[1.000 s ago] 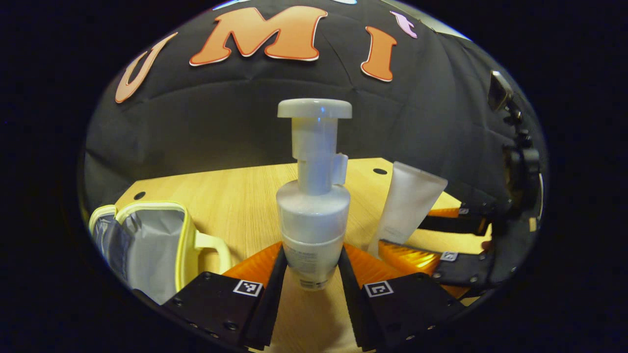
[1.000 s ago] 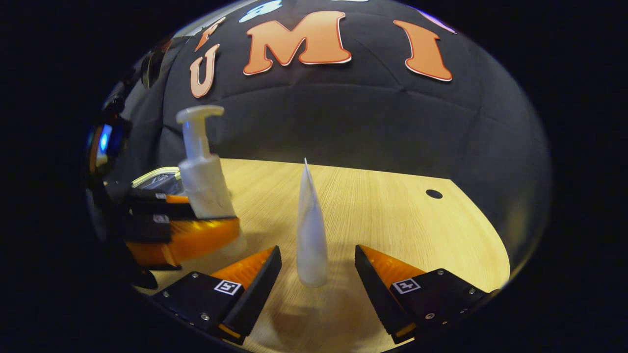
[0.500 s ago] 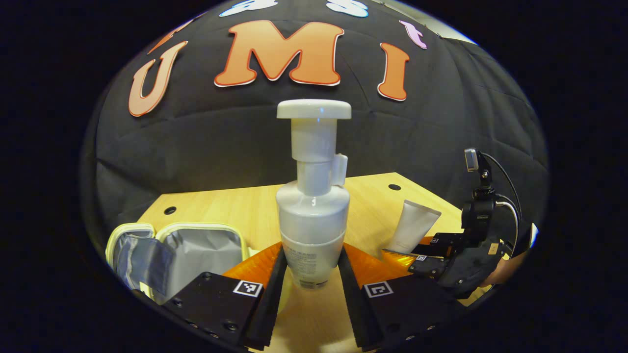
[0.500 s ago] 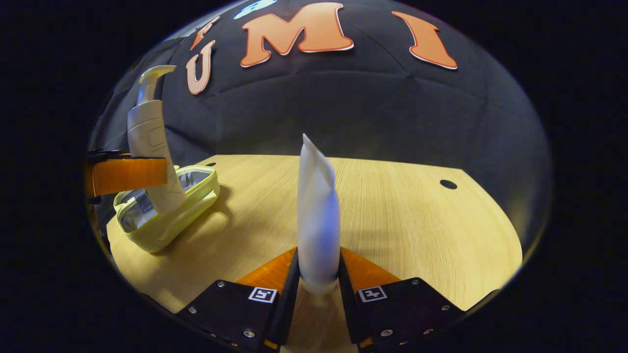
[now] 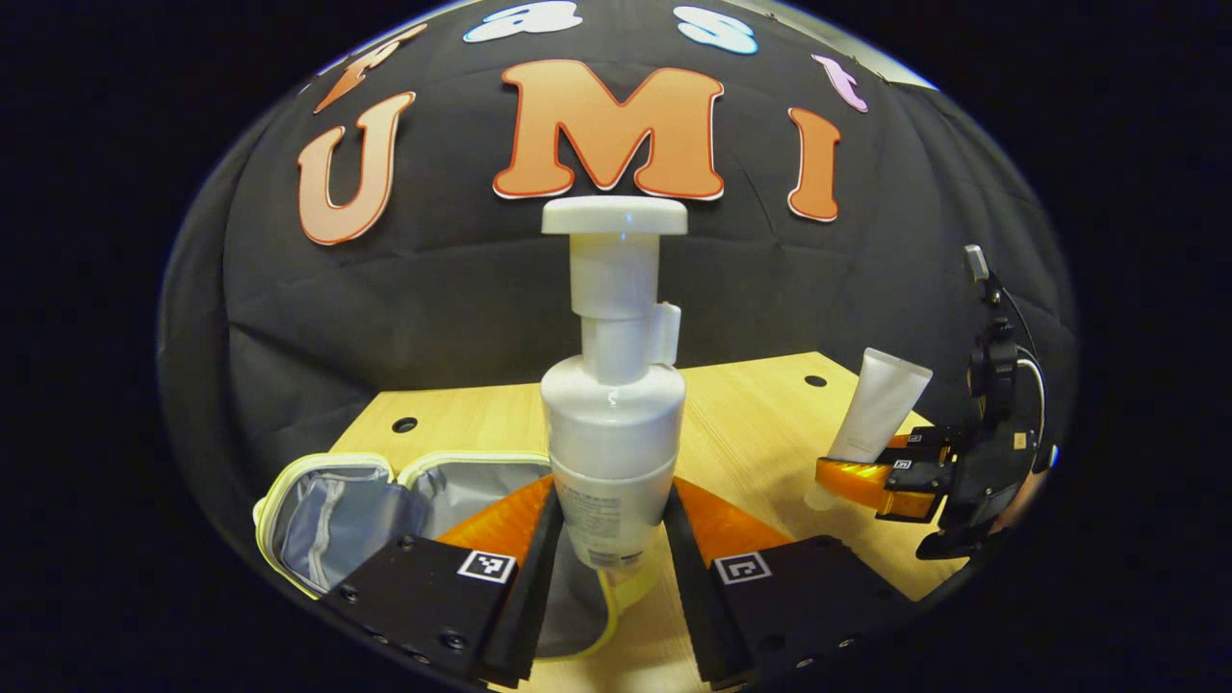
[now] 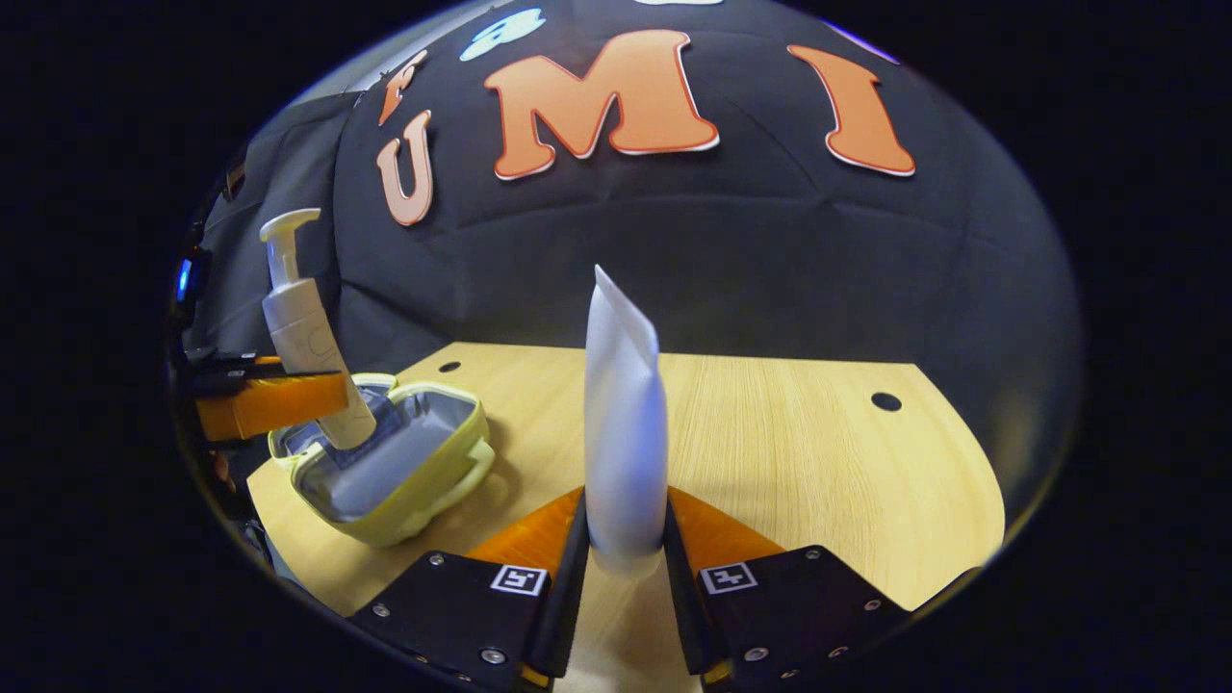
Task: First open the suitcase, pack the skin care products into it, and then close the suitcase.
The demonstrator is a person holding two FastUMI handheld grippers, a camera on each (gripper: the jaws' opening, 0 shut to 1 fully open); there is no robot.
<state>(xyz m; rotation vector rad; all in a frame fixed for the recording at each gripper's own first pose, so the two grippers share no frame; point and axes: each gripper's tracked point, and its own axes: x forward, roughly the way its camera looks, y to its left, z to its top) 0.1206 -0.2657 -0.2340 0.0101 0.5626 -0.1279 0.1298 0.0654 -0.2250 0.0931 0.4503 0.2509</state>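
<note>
We are in the packing step: the suitcase (image 6: 385, 472), a small yellow-trimmed case with a grey lining, lies open on the table (image 6: 789, 443), and both products are in hand but not yet inside.

Our left tongs (image 5: 608, 549) are clamped on the lower body of the pump bottle (image 5: 613, 433), both fingers pressing its sides, and they hold it upright. In the right gripper view the bottle hangs over the open case; its base looks to be within the rim, though we cannot tell whether it touches the lining.

Our right tongs (image 6: 624, 563) are closed on the white tube (image 6: 624, 433), gripping it near its lower end with the crimped end pointing up. They hold it over bare table, well apart from the case.

Next, we judge, the left tongs should lower the bottle until it rests on the lining and then let go, probably laying it down so the tall pump head clears the lid. The tube follows from the right, and only then can we close the case.
</note>
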